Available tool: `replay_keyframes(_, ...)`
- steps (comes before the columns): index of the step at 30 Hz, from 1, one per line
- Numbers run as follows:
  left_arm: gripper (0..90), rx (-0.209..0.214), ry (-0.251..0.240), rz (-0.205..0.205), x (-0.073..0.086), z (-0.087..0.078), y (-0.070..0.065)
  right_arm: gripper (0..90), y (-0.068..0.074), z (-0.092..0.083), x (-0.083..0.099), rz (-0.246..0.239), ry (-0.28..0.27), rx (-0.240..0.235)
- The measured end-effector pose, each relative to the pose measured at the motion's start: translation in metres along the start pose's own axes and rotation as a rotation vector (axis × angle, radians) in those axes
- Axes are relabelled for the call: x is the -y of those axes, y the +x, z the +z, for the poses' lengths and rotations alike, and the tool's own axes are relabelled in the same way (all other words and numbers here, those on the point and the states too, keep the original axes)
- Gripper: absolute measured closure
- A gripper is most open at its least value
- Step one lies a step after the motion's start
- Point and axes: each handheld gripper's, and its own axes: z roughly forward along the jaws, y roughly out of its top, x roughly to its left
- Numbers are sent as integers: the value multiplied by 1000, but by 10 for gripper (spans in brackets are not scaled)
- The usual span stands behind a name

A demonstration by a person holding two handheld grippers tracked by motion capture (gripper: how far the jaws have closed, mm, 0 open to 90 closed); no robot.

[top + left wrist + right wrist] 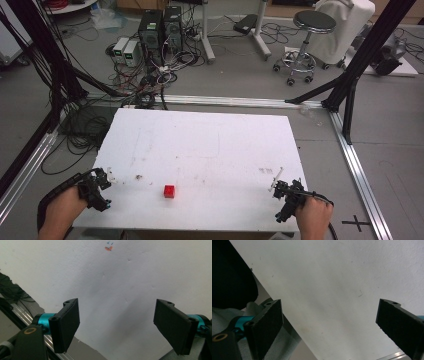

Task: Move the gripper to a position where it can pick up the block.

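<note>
I read this as the start: both my grippers, left (102, 186) and right (281, 192), rest at the lower corners, jaws apart, empty. The red cube (169, 191) sits untouched at lower centre; next, I judge, comes a reach inward.

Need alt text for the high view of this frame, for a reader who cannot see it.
A small red cube sits near the front edge of a white table, between a person's two hands, each holding black tongs: the left tongs at the table's front left corner, the right tongs at its front right. Behind are floor cables, computer towers and a stool.
</note>
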Motion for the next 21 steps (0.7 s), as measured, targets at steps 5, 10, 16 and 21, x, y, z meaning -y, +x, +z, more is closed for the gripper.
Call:
replay_keyframes(5, 213, 3, 4, -2, 1, 0, 0, 66, 0, -3, 1, -4, -14, 3)
replay_keyframes(10, 213, 16, -1, 14, -3, 1, -1, 66, 0, -3, 3, 4, -21, 0)
replay_keyframes(16, 213, 26, 1, 57, -11, 5, -4, 66, 0, -2, 4, 1, -19, 0)
replay_keyframes(21, 213, 38, -6, 103, -19, 7, -7, 66, -1, -4, 6, 12, -29, 0)
